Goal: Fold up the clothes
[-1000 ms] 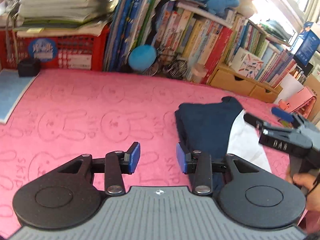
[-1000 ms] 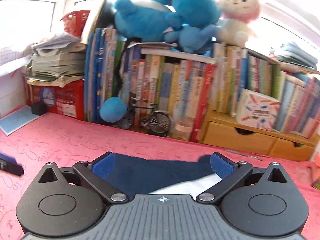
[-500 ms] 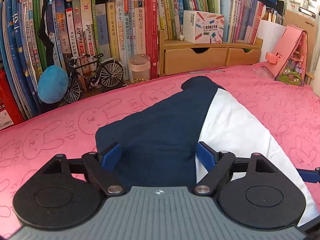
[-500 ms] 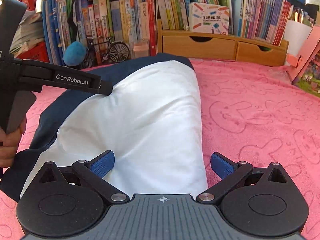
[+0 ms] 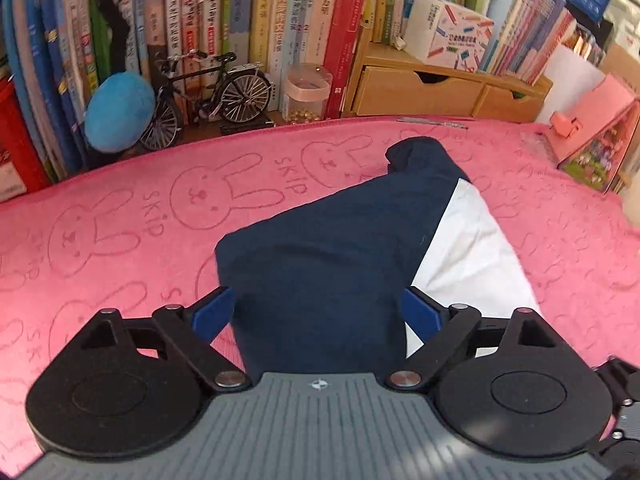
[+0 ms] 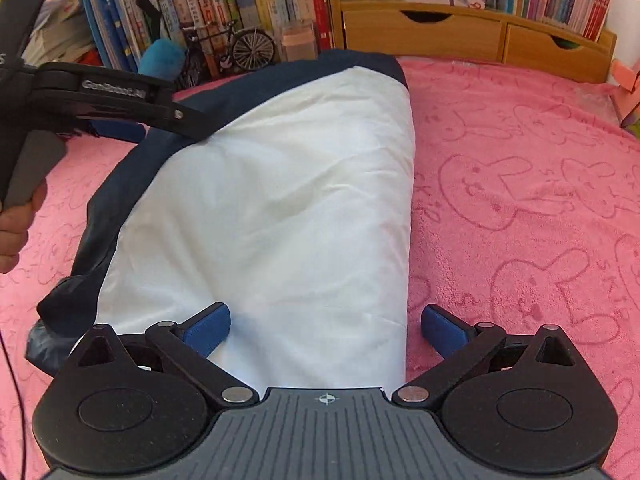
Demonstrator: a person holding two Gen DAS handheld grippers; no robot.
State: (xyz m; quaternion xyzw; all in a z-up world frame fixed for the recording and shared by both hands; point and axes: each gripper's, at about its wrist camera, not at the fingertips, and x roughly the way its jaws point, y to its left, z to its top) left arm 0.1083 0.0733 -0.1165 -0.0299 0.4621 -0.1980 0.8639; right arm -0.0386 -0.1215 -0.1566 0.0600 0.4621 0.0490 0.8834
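Observation:
A folded garment, navy [image 5: 320,248] on its left and white [image 5: 472,256] on its right, lies on a pink bunny-print towel [image 5: 120,220]. My left gripper [image 5: 316,308] hovers open over the navy near end, its blue pads on either side of the cloth without pressing it. In the right wrist view the white panel [image 6: 280,200] fills the middle. My right gripper [image 6: 324,324] stands open over its near right edge, one pad above the white cloth and one above the towel [image 6: 520,200]. A hand [image 6: 16,228] holds the left gripper's handle at far left.
A bookshelf wall closes off the far side, with a model bicycle [image 5: 208,96], a blue plush ball [image 5: 118,116], a small jar [image 5: 306,92] and wooden drawers [image 5: 432,88]. A pink house-shaped box [image 5: 600,136] stands at the right. Bare towel lies left and right of the garment.
The left gripper's jaws went from narrow to wide as it swung over the navy part. Both grippers tipped down and came closer to the garment's near end.

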